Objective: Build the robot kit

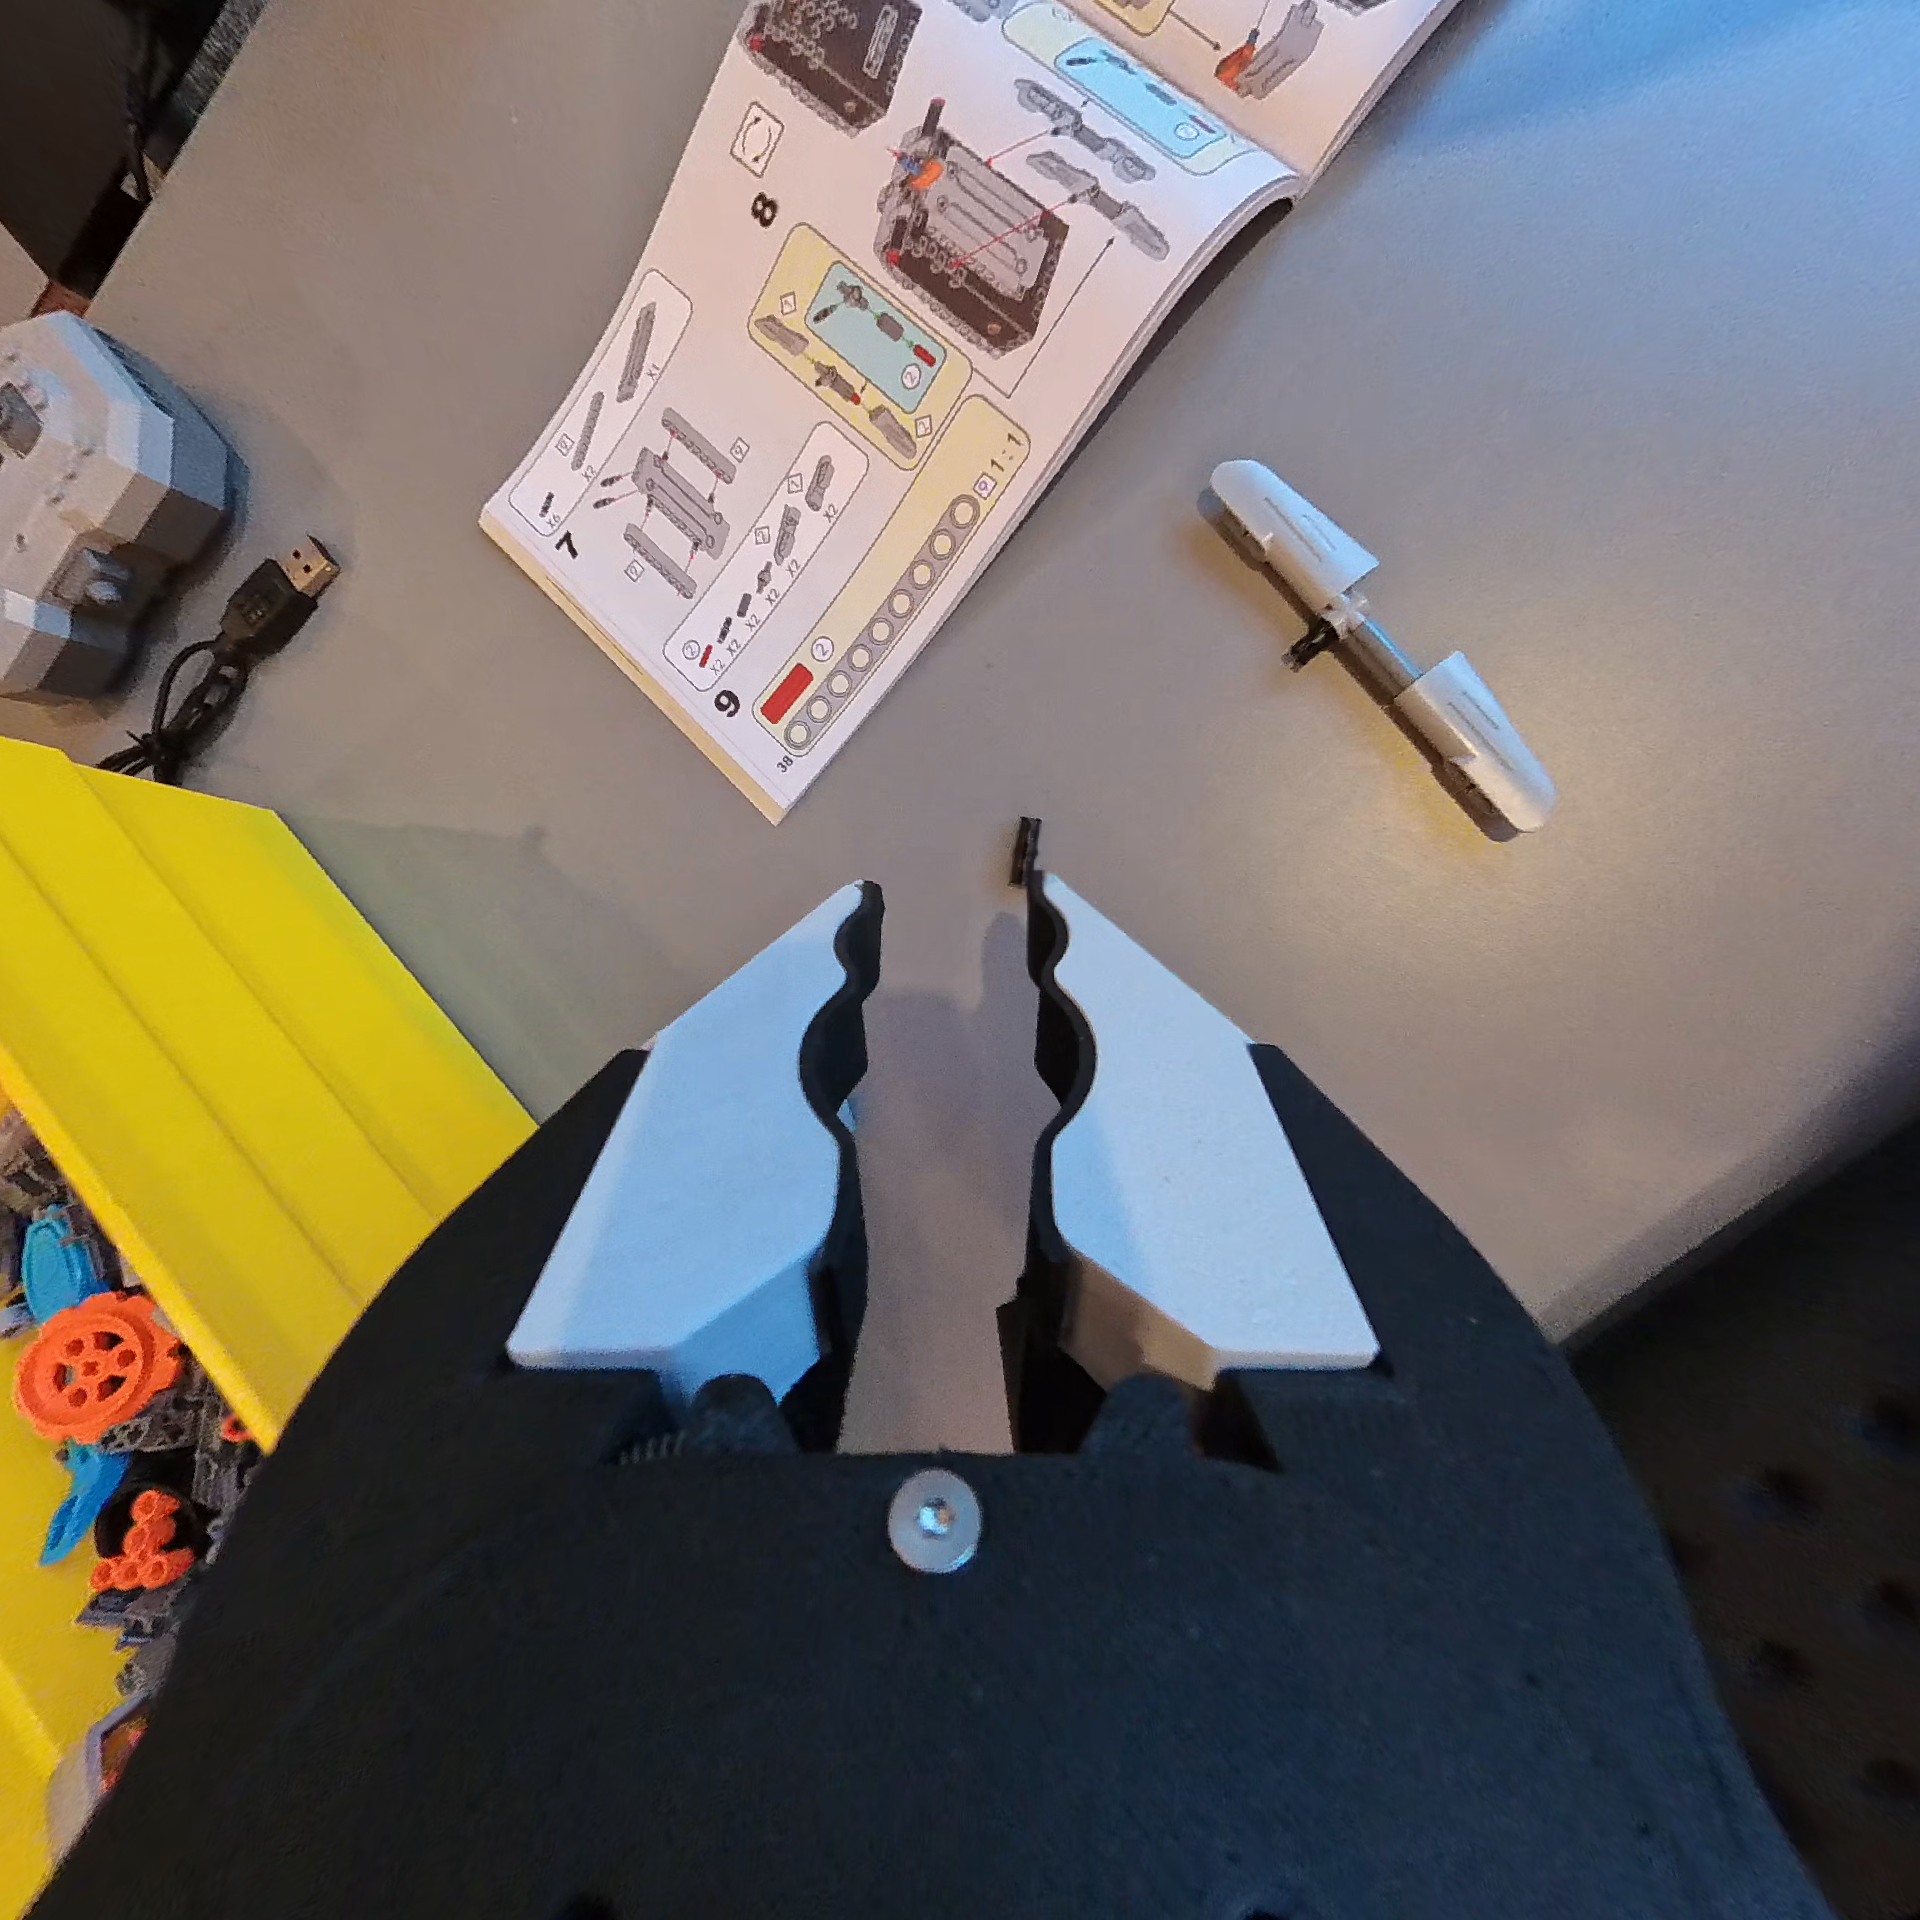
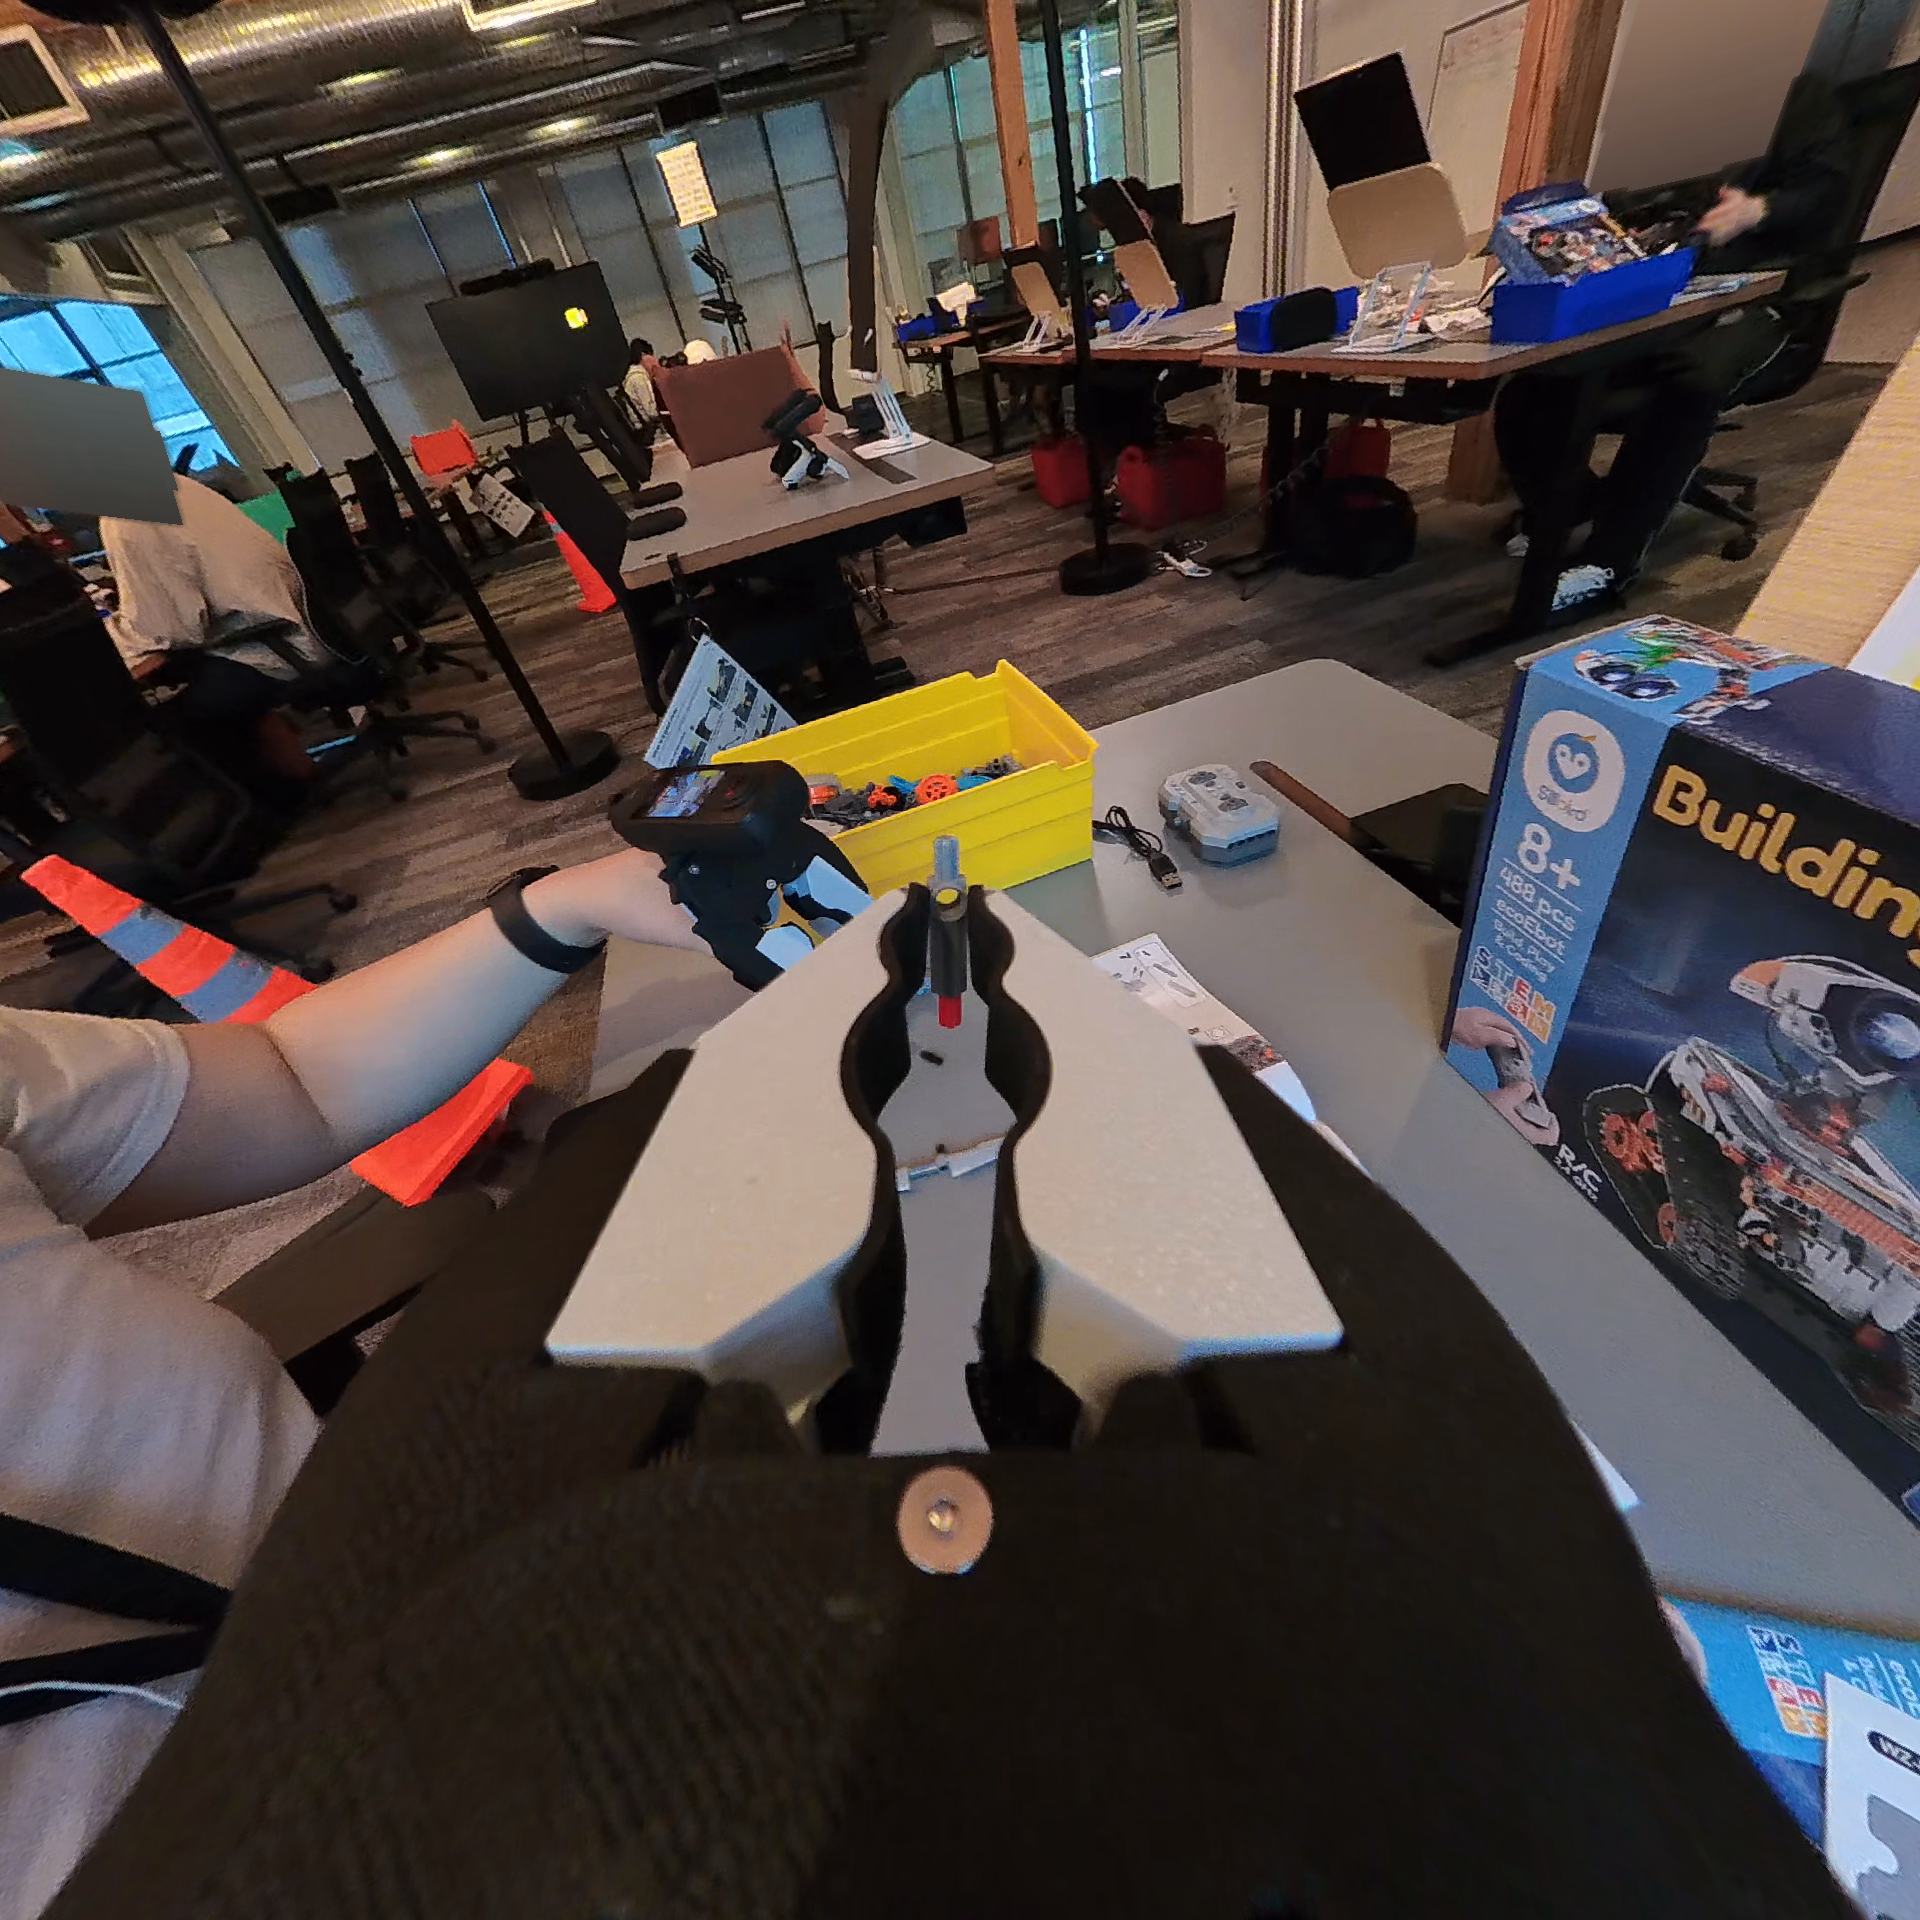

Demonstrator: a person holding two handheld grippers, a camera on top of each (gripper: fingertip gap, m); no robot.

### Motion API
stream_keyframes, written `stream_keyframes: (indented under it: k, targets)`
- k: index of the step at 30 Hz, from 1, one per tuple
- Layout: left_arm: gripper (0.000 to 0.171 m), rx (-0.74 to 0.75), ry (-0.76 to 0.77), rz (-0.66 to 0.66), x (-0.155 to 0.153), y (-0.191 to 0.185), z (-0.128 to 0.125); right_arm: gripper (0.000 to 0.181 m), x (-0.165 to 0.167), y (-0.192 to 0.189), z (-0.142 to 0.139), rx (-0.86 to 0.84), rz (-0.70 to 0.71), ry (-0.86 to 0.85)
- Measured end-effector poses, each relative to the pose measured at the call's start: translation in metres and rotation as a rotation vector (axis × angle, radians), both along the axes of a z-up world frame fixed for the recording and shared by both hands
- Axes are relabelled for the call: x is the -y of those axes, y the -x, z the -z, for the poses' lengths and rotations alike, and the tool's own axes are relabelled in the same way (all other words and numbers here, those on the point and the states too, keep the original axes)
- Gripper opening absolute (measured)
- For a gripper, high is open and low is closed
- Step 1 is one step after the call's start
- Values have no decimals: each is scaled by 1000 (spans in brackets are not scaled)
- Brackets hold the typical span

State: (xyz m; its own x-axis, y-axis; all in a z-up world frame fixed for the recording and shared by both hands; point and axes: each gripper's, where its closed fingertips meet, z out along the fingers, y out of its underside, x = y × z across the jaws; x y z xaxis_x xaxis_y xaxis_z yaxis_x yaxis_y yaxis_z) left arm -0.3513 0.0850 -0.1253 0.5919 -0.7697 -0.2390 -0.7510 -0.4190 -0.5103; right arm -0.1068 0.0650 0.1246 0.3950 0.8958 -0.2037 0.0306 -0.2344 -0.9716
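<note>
Right tool [image 2: 948, 914] is clamped on a small rod assembly [image 2: 948, 940], grey stub up, red tip down, held above the grey tabletop [image 2: 1351, 935]. Left tool [image 1: 954, 883] stands apart and empty, low over the tabletop, a small black pin [image 1: 1024, 850] just beyond its tips and a white-and-grey assembly [image 1: 1371, 644] farther off. Open instruction booklet [image 1: 831, 416] and yellow bin [image 1: 208, 987] lie nearby. Risk, in my judgement: the narrow grip lets the rod pivot or slip, and the pin could be knocked off.
</note>
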Motion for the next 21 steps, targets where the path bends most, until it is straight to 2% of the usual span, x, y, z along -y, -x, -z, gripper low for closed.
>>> stream_keyframes:
  k: [10, 15, 21]
  targets:
    - [24, 12, 68, 23, -6, -1, 21, 5, -1, -4, -1, -13, 1, 5]
    - [19, 19, 74, 96, -4, -7, 23, 5, -3, -4, 2, -8, 2, 15]
    - [17, 5, 130, 104, -4, -9, 31, 6, -5, -2, 6, -3, 0, 28]
